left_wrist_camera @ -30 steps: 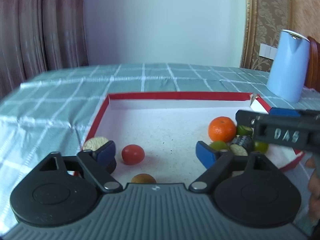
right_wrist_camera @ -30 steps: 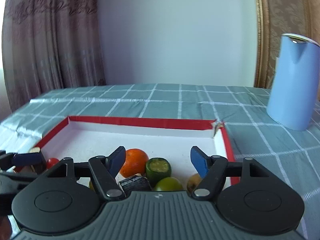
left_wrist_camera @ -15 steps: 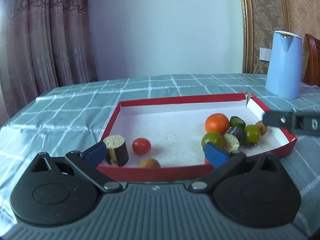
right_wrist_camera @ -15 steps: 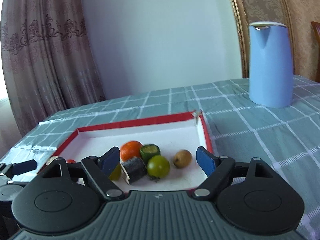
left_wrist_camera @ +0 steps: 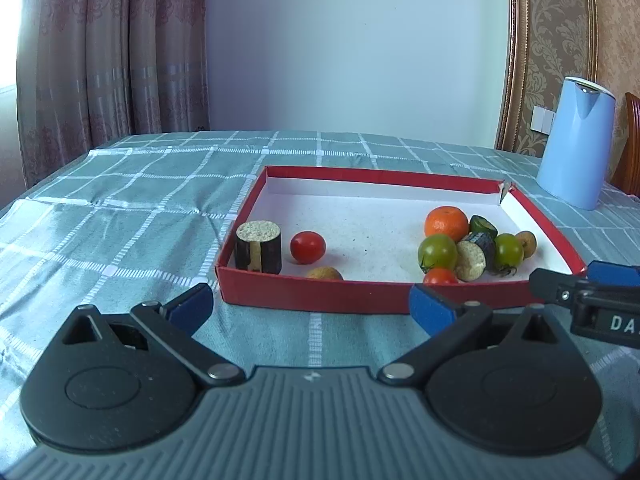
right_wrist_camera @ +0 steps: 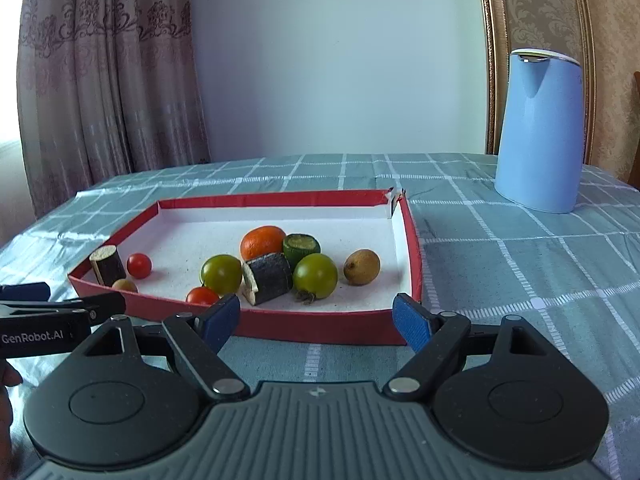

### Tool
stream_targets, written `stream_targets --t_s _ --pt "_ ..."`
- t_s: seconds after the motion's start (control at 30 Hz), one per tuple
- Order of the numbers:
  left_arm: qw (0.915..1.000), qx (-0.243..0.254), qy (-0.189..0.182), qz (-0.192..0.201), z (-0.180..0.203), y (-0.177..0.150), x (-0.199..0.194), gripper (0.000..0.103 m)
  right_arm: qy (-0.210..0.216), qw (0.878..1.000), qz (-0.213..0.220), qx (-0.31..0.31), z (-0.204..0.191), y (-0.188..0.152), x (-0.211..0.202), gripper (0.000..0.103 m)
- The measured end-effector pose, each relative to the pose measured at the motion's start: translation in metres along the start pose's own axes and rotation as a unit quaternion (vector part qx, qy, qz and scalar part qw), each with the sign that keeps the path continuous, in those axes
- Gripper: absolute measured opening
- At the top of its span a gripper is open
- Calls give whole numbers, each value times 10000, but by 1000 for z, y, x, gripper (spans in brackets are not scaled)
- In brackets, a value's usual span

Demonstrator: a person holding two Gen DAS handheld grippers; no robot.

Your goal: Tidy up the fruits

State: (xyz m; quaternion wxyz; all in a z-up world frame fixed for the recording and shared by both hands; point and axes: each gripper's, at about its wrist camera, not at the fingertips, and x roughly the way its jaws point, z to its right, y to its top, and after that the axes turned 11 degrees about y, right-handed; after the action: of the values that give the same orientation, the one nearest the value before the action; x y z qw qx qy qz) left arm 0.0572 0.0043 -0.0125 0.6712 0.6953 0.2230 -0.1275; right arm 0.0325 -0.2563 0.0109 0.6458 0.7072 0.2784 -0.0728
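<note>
Both grippers sit short of the red tray [left_wrist_camera: 360, 300], over the checked surface [left_wrist_camera: 120, 208], pointing at its near wall. Left gripper [left_wrist_camera: 312, 306]: fingers spread wide, nothing between them. Right gripper [right_wrist_camera: 316, 320]: fingers spread, empty.

Fruit all lies in the tray, beyond the fingers. Left group: eggplant chunk [left_wrist_camera: 259, 246] upright in the near left corner, red tomato [left_wrist_camera: 307, 247] just beside it. Right cluster: orange [right_wrist_camera: 262, 242], two green tomatoes [right_wrist_camera: 315, 273], a second eggplant piece [right_wrist_camera: 269, 278] on its side, long axis running left to right.

Judgement: right cluster lies straight ahead of the right gripper, which is nearer; the left gripper faces the corner group.
</note>
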Motion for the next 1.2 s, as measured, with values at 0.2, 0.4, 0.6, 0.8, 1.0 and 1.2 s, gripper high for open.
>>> stream_targets --t_s 0.2,0.4,0.6,0.8,1.0,1.2 --pt "10000 36 15 11 1 0 0 103 -1 10000 -57 21 1 -1 2 84" --pt "10000 15 1 -6 1 0 0 103 33 9999 -153 10 -1 -3 5 84" --pt "10000 71 13 35 3 0 -1 103 53 9998 -197 10 -1 -3 6 84" --pt "10000 62 11 22 3 0 0 103 80 9996 -252 -18 -3 -4 8 84" --pt "9999 104 8 31 4 -1 0 103 84 9996 -255 -32 -3 -5 7 84" --pt "9999 106 19 33 4 -1 -1 103 102 9994 -313 -77 -5 -5 9 84"
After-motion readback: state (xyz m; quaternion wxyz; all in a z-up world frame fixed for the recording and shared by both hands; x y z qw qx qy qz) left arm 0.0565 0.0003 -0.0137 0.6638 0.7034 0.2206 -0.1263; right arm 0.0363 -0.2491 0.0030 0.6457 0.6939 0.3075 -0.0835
